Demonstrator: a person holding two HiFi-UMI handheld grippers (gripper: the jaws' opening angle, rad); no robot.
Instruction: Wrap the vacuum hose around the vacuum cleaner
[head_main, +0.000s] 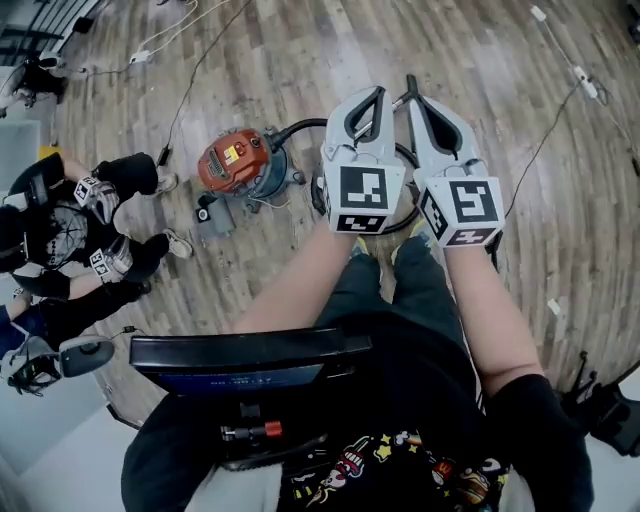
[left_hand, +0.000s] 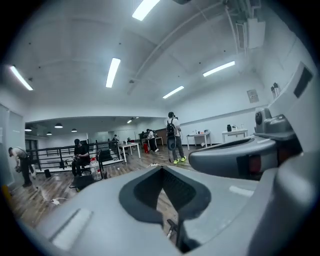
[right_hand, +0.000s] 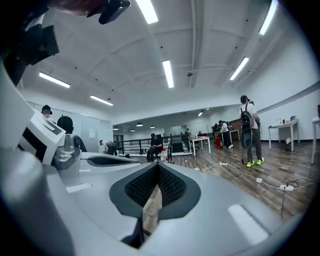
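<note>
The orange and blue vacuum cleaner stands on the wooden floor, left of my grippers. Its black hose leaves the canister to the right, passes behind the grippers and shows again as a loop below them. My left gripper and right gripper are held side by side above the floor, pointing forward, clear of the hose. Both are shut with nothing between the jaws, as the left gripper view and the right gripper view also show.
A person sits on the floor at the left, close to the vacuum. Thin cables and a power strip lie on the floor. A dark tablet hangs at my chest. A person with a backpack stands farther off.
</note>
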